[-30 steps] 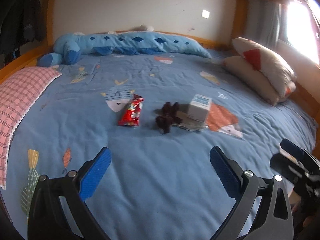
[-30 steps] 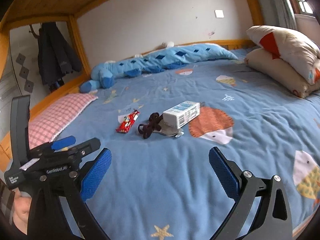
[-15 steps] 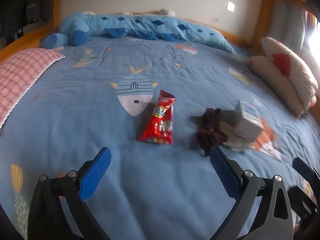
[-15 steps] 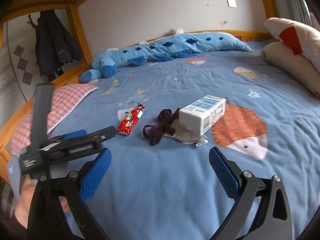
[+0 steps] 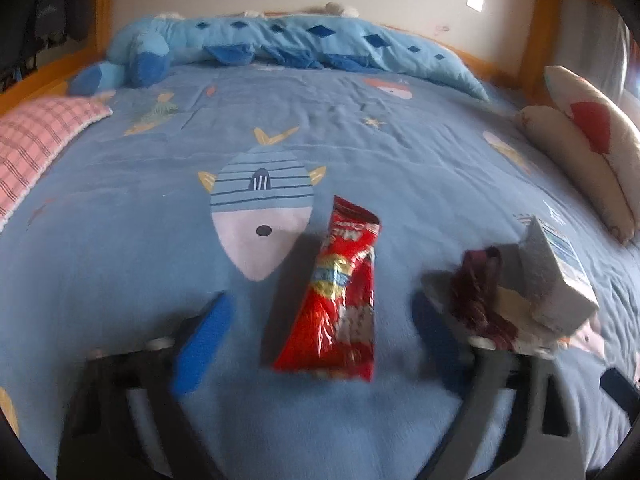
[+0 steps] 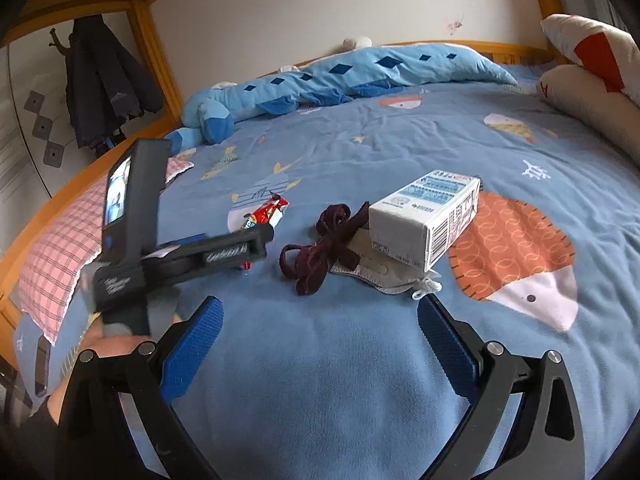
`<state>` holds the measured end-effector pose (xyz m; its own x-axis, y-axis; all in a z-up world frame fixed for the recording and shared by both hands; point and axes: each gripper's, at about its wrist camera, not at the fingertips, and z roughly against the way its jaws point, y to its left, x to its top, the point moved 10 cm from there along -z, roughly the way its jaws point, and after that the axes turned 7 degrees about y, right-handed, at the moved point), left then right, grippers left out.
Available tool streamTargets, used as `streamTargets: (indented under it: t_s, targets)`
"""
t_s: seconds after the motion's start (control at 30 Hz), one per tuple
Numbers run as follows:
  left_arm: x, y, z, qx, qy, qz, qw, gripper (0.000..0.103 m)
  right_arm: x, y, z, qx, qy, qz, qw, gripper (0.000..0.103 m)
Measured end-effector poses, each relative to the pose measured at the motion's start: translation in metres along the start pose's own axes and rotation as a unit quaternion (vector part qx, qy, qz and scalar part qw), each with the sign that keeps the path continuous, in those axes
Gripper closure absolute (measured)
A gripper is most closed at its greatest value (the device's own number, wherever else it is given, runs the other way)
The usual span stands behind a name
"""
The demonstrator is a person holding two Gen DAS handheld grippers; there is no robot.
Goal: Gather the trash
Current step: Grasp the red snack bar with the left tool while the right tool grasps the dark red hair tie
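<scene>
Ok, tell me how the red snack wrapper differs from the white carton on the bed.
The red snack wrapper is flat, shiny and crinkled; the white carton is a stiff, matte box. The wrapper lies alone, directly on the blue bedspread; the carton rests tilted on a grey face mask. The wrapper lies between the left claw's fingers; the carton lies ahead of the right claw. Both lie on the bedspread.

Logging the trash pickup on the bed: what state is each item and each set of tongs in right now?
Red foil snack wrapper: flat on blanket, between left tongs, not gripped.
White and blue paper carton: on its side, resting on mask.
Grey face mask: flat under carton.
Dark maroon ribbon: tangled, loose.
Left tongs: open, just been closing.
Right tongs: open, empty.
</scene>
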<state>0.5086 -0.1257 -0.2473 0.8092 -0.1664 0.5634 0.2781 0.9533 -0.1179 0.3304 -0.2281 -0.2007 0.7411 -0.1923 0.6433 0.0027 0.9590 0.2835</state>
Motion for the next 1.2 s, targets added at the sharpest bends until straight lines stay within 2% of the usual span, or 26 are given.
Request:
streamTargets:
  t_s: [0.03,0.07,0.13,0.4,0.6,0.73,0.93,1.03,1.1,1.17,1.2]
  targets:
    - [0.000,0.001,-0.007,-0.008,0.015,0.008,0.9998,0.051,0.000,0.001,-0.001,0.000,0.000,0.002,1.000,0.009]
    - [0.002,0.004,-0.012,-0.002,0.022,0.013,0.9997,0.054,0.001,0.001,-0.002,-0.002,0.000,0.004,1.000,0.009]
    - [0.004,0.007,-0.012,0.005,0.019,0.015,0.9997,0.067,0.001,0.002,-0.004,-0.003,0.000,0.006,1.000,0.009]
    - [-0.004,0.025,0.013,0.003,0.002,0.019,0.9998,0.067,0.014,0.014,-0.017,0.007,0.015,0.000,1.000,0.011]
    - [-0.004,0.046,0.031,-0.006,-0.012,0.036,0.9993,0.067,0.037,0.030,-0.036,0.009,0.003,0.007,1.000,0.013]
    - [-0.006,0.059,0.034,-0.018,-0.015,0.055,0.9982,0.067,0.055,0.028,-0.059,-0.009,-0.007,0.007,1.000,0.017]
    - [-0.011,0.062,0.033,-0.029,-0.012,0.057,0.9979,0.067,0.065,0.009,-0.102,-0.059,0.036,0.002,0.998,0.025]
    - [-0.011,0.061,0.032,-0.031,-0.011,0.055,0.9980,0.067,0.056,0.000,-0.122,-0.067,0.077,-0.007,0.995,0.033]
    - [-0.011,0.060,0.032,-0.034,-0.012,0.054,0.9979,0.067,0.053,-0.002,-0.126,-0.072,0.084,-0.003,0.994,0.037]
    - [-0.011,0.059,0.032,-0.037,-0.012,0.052,0.9979,0.067,0.051,-0.001,-0.127,-0.081,0.087,0.013,0.993,0.045]
    - [-0.011,0.058,0.032,-0.038,-0.013,0.052,0.9978,0.067,0.050,-0.002,-0.127,-0.083,0.089,0.016,0.992,0.059]
